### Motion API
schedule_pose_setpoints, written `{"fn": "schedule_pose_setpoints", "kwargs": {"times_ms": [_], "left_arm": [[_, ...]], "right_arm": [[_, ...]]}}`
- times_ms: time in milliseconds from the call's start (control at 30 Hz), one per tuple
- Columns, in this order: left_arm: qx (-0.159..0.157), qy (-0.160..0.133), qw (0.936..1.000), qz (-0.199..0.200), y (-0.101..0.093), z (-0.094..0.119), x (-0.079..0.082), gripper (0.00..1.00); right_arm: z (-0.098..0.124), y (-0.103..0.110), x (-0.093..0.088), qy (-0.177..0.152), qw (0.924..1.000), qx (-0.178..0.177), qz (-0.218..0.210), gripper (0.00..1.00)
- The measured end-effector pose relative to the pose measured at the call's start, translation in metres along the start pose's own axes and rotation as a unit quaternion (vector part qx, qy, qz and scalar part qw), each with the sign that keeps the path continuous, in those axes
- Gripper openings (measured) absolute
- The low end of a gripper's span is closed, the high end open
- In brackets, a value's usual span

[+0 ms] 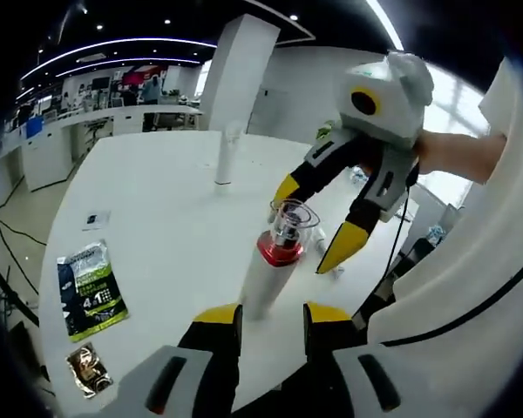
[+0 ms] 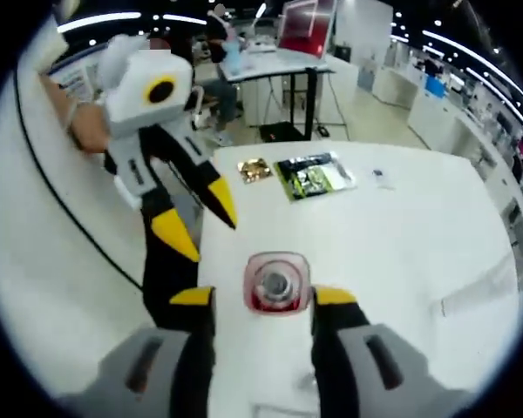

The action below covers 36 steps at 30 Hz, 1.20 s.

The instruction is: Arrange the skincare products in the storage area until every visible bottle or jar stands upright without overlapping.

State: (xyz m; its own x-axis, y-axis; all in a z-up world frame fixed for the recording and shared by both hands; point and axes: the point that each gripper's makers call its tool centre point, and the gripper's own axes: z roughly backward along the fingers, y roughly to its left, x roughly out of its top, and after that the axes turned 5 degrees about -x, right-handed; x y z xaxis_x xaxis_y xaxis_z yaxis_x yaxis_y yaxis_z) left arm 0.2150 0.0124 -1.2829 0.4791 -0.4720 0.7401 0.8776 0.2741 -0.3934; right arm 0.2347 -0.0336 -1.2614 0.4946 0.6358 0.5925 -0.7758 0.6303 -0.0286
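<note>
Yellow-tipped jaws of the left gripper (image 1: 272,324) stand open just short of the upright red-collared pump bottle (image 1: 275,261), right gripper (image 1: 318,222) open around its clear cap.

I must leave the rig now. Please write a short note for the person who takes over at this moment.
Left gripper: open, jaws just short of the red-collared bottle.
Right gripper: open, jaws on either side of the same bottle, not closed on it.
Bottle stands upright on the white table; a white tube stands upright farther back.
Left: two flat sachets lie near the table edge.
</note>
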Motion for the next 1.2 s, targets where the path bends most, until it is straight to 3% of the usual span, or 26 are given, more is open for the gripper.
{"fn": "schedule_pose_setpoints", "kwargs": {"times_ms": [100,333,467,767,1000,1200], "left_arm": [[0.0,-0.004,1.0,0.001,0.0,0.001,0.0,0.28],[0.006,-0.014,0.9998,0.013,0.004,0.007,-0.002,0.28],[0.009,-0.02,0.9996,0.021,0.006,0.008,-0.003,0.28],[0.006,-0.023,0.9995,0.023,0.007,0.003,0.0,0.28],[0.003,-0.02,0.9996,0.017,0.007,0.001,0.003,0.28],[-0.002,-0.02,0.9997,0.016,0.007,-0.001,0.006,0.28]], "right_arm": [[-0.003,-0.002,0.004,0.015,0.9998,0.005,-0.01,0.37],[-0.016,-0.003,-0.012,0.101,0.9946,0.015,0.018,0.32],[-0.017,-0.006,-0.014,0.115,0.993,0.011,0.024,0.3],[-0.019,-0.008,-0.013,0.108,0.994,0.011,-0.009,0.28],[-0.017,-0.008,-0.014,0.105,0.9944,0.002,0.015,0.27],[-0.006,-0.018,-0.014,0.101,0.9948,0.005,0.009,0.27]]}}
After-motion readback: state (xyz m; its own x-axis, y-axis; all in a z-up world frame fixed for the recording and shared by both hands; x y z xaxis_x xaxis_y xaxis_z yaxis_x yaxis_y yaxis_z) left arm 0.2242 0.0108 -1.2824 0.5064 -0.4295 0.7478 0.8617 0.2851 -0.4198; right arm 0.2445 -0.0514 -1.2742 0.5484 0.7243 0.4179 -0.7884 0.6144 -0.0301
